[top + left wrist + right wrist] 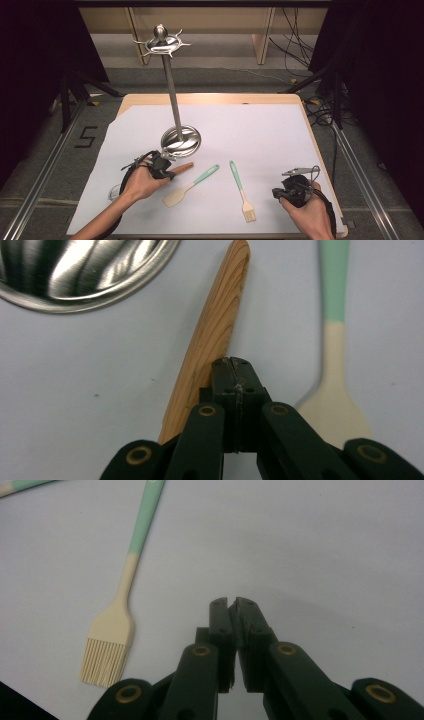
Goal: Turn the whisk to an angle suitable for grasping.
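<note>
High view: a wooden table [210, 98] covered by a white sheet [260, 135] carries 4 things. A tall polished steel utensil stand [171, 90], a round dished base with a thin upright post and a ring of hooks at its top, rises left of the sheet's centre; nothing hangs on the hooks and the base dish holds nothing. Just in front of the base, toward the near edge, the left gripper [161, 163] lies low over a slim brown wooden utensil handle [184, 166], which points away to the right. Right of it lies a spatula with a mint-green handle and cream blade [191, 186], blade toward the near edge. Further right, near the middle of the near edge, lies a pastry brush with a mint-green and cream handle and cream bristles [241, 190], bristles toward the near edge. The right gripper [284, 191] sits near the near right corner, well apart from the brush.

Left gripper view: the jaws are pressed together with nothing between them, their tips at the right side of the wooden handle [215, 335].

Right gripper view: the jaws are closed and empty over bare sheet.

On the floor left of the table, black tape forms the numeral 5 [86, 136].
</note>
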`<state>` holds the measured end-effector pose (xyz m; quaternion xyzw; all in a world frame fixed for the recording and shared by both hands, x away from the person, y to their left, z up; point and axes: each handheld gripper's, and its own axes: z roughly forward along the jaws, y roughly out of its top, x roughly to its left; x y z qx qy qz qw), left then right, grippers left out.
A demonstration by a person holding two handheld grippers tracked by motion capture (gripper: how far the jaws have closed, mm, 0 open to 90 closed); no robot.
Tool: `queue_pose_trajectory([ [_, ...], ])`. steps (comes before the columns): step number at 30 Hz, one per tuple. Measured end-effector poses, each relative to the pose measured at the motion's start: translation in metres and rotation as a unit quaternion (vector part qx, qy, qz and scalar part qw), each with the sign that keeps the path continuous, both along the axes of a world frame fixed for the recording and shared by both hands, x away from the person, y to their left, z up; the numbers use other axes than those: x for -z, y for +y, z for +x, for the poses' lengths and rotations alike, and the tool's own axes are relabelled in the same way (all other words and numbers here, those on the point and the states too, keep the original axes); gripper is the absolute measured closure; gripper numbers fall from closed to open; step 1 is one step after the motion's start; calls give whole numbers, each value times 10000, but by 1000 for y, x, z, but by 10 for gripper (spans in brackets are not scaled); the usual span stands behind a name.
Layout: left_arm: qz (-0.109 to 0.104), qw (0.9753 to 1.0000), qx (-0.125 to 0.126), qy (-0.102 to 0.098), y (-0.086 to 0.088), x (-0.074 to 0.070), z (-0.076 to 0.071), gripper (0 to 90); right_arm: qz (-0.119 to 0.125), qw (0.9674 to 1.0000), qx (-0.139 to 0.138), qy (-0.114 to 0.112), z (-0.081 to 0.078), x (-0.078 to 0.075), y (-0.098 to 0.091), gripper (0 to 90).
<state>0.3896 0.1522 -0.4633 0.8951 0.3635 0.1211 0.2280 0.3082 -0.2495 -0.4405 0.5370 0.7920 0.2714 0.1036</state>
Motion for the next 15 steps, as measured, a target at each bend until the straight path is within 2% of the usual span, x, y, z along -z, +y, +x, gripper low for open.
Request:
queue_pose_trajectory([
  [3,10,9999,-119,-5,3,1,4,894,-5,10000,6,-23,0,0,0,864],
  [6,-211,9997,-101,17,6,-1,5,890,-13,10000,-11,-3,0,-1,-1,861],
  [8,-145,9997,-28,-184,9,-7,6,844,-9,10000,-26,-22,0,-1,0,857],
  [9,-234,9995,25,-231,10,-10,6,801,8,10000,39,33,0,-2,1,853],
  [10,-161,9988,183,-418,12,-12,8,758,18,10000,55,20,0,-2,2,850],
  [11,-36,9987,252,-434,14,-15,10,701,35,10000,-40,-72,1,1,1,847],
  [13,72,9985,441,-309,15,-16,14,609,2,10000,-25,1,1,-2,2,841],
  [14,245,9976,593,-278,17,-17,17,566,-34,9999,-106,-56,2,-1,1,834],
  [15,233,9979,591,-150,17,-17,19,530,-20,9999,-109,-40,2,-1,1,826],
])
